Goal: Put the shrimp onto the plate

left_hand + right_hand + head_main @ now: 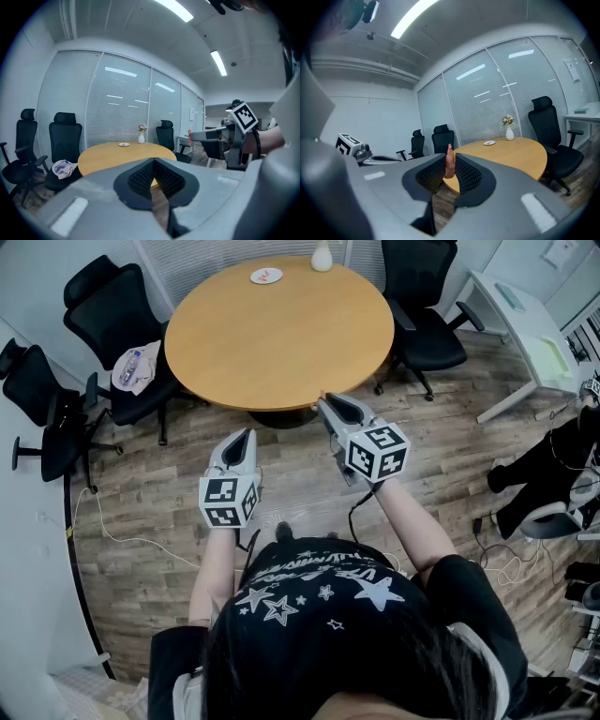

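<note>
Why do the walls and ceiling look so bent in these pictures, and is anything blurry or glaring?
Head view: the wide lens bows the floor planks around the round table, all evenly lit. Left gripper view: black rounded corners, and the ceiling light strip blows out white. Right gripper view: the glass wall curves, and the shrimp close to the lens looks soft.

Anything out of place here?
A crumpled cloth or bag lies on an office chair seat left of the round table, and a loose white cable trails over the floor. Otherwise nothing odd: the right gripper is shut on the shrimp.
</note>
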Tool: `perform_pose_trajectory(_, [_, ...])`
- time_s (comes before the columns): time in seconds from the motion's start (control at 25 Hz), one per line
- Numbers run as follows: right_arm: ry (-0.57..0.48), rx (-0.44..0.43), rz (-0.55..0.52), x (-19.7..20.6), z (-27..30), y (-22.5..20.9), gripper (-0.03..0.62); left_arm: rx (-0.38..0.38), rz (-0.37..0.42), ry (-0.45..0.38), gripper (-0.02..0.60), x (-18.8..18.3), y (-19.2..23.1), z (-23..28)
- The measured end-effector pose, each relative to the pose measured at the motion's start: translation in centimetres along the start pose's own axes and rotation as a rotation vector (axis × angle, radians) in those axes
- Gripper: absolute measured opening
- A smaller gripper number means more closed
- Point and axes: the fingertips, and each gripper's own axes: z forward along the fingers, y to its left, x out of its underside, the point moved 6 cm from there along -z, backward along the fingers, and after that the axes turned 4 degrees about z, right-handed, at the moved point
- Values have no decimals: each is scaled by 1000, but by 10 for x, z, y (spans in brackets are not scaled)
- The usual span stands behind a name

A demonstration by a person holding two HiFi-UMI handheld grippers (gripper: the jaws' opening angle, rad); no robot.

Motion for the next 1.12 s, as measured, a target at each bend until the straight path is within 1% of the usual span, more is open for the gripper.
perform_pose_trajectory(0.12, [5, 3, 0, 0, 3, 1, 63, 6, 9, 0, 2, -2, 2, 2])
perform_pose_trajectory(0.32, [13, 9, -1, 3, 6, 4, 63, 16, 3, -1, 2, 0, 7, 5])
perform_pose_trajectory(0.6, [33, 44, -4, 13, 11, 4, 63, 36, -15, 13, 2, 13, 16, 10])
perform_pose_trajectory(0.72, [28, 66, -10, 14, 16, 8, 63, 36, -30, 13, 2, 18, 27, 7])
perform_pose_trajectory(0.88, [11, 71, 6, 12, 32, 16, 63, 44, -35, 11, 2, 21, 51, 6])
perform_pose_trajectory(1.12, [12, 100, 26, 24, 52, 28, 63, 69, -40, 6, 2, 27, 76, 8])
